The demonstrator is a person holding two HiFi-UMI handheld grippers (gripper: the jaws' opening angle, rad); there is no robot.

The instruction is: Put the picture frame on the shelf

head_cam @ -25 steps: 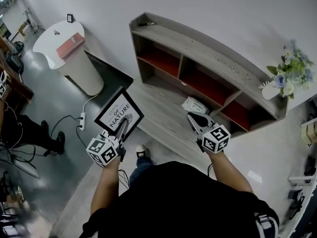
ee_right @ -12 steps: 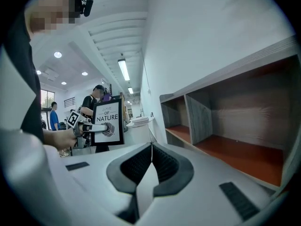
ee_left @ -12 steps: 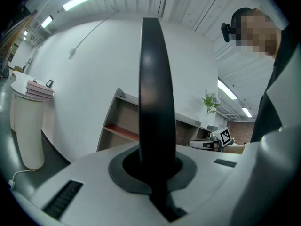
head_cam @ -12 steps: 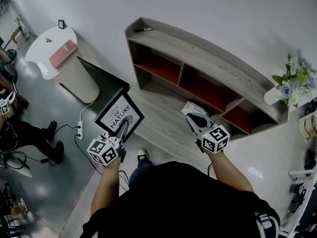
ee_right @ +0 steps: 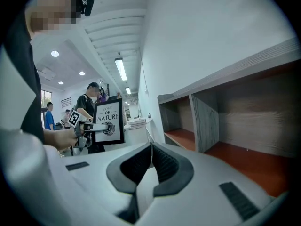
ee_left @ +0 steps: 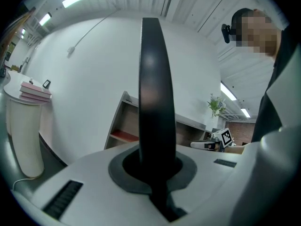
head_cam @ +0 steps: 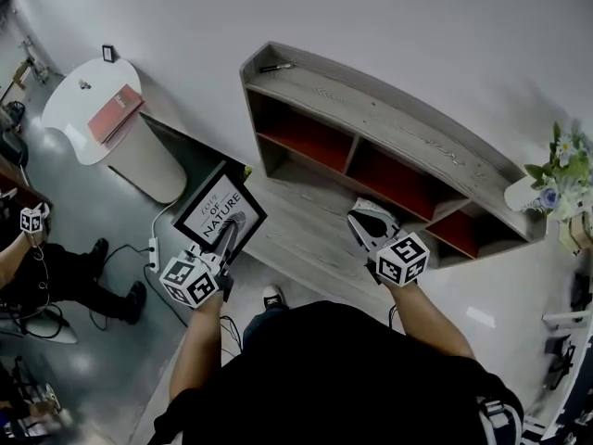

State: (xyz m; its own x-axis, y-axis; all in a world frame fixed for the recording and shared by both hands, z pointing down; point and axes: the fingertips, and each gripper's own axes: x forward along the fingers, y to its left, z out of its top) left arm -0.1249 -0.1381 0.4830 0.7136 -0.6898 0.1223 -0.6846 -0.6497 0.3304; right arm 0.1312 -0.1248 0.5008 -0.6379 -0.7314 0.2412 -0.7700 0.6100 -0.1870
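Observation:
A black picture frame [head_cam: 219,210] with a white print reading "NATURE" is held upright, my left gripper [head_cam: 225,239] shut on its lower edge. In the left gripper view the frame [ee_left: 155,102] shows edge-on as a dark band between the jaws. The right gripper view shows the frame [ee_right: 109,122] at the left, held out in the air. My right gripper [head_cam: 363,227] is shut with nothing in it, its pads meeting at the tips [ee_right: 151,146]. The grey wooden shelf [head_cam: 389,123] with red inner boards stands against the white wall ahead, its compartments [ee_right: 221,140] close to the right gripper.
A white round pedestal table [head_cam: 93,109] with red books stands at the left. A power strip and cable [head_cam: 151,247] lie on the floor. A vase of flowers [head_cam: 556,179] stands at the shelf's right end. A seated person [head_cam: 56,267] is at the far left; other people stand behind.
The view has shifted a little; the shelf sits slightly lower and nearer. Both grippers hold much the same pose, the frame still held in the left one.

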